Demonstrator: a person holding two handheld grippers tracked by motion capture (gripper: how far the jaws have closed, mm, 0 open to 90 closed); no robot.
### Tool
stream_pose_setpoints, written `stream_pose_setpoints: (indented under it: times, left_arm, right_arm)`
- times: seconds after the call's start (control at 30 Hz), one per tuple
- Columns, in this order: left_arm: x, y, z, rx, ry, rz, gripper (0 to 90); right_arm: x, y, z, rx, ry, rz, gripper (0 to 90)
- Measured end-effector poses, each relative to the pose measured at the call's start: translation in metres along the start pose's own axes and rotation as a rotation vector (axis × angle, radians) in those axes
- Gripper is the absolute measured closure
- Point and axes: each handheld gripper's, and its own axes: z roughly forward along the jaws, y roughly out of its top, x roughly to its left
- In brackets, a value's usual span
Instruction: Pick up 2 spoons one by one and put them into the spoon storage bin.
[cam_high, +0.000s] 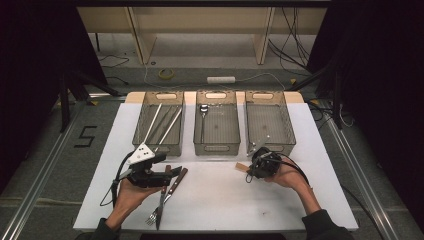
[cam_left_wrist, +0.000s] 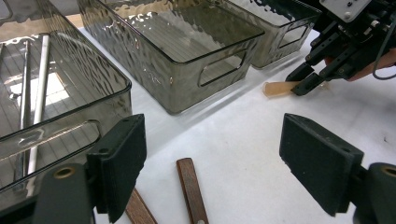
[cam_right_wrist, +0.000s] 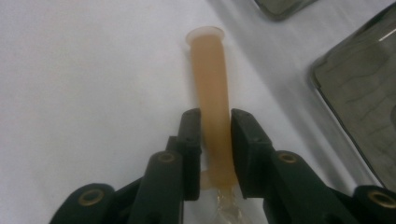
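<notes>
1. Right of centre, the right hand-held gripper (cam_right_wrist: 215, 154) clamps a tan plastic handle (cam_right_wrist: 211, 88) lying on the bench (cam_high: 220, 200).
2. The left hand-held gripper (cam_left_wrist: 224, 163) gapes empty above wooden-handled cutlery (cam_left_wrist: 190, 186).
3. Likely next: lifting the handle into a bin (cam_high: 270, 142).

Table (cam_high: 220, 200): three bins stood in a row along its far edge.
Left bin (cam_high: 159, 125): held long rods (cam_high: 167, 127) lying lengthwise.
Middle bin (cam_high: 216, 131): held a spoon (cam_high: 203, 111) near its far left corner.
Right bin (cam_high: 269, 127): stood to the right of the middle bin.
Handle (cam_high: 242, 166): lay before the gap between middle and right bins, between the jaws of the right gripper (cam_high: 255, 169).
Fork (cam_high: 167, 197) and knife (cam_high: 161, 202): lay side by side before the left bin, just right of the left gripper (cam_high: 172, 175).
</notes>
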Motion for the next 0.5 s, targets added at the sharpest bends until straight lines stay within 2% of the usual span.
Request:
stream_pose_setpoints:
  times: [0.17,0.37,0.5]
  left_arm:
    - [0.0,0.0,0.0,0.0,-0.001,0.002,22.6]
    - [0.0,0.0,0.0,0.0,0.001,0.005,22.6]
    - [0.0,0.0,0.0,0.0,0.001,0.004,22.6]
  right_arm:
    - [0.002,0.001,0.0,0.007,-0.012,-0.011,77.5]
    - [0.006,0.002,-0.004,0.022,-0.036,-0.054,78.3]
    - [0.007,0.002,-0.013,-0.013,-0.03,-0.043,78.4]
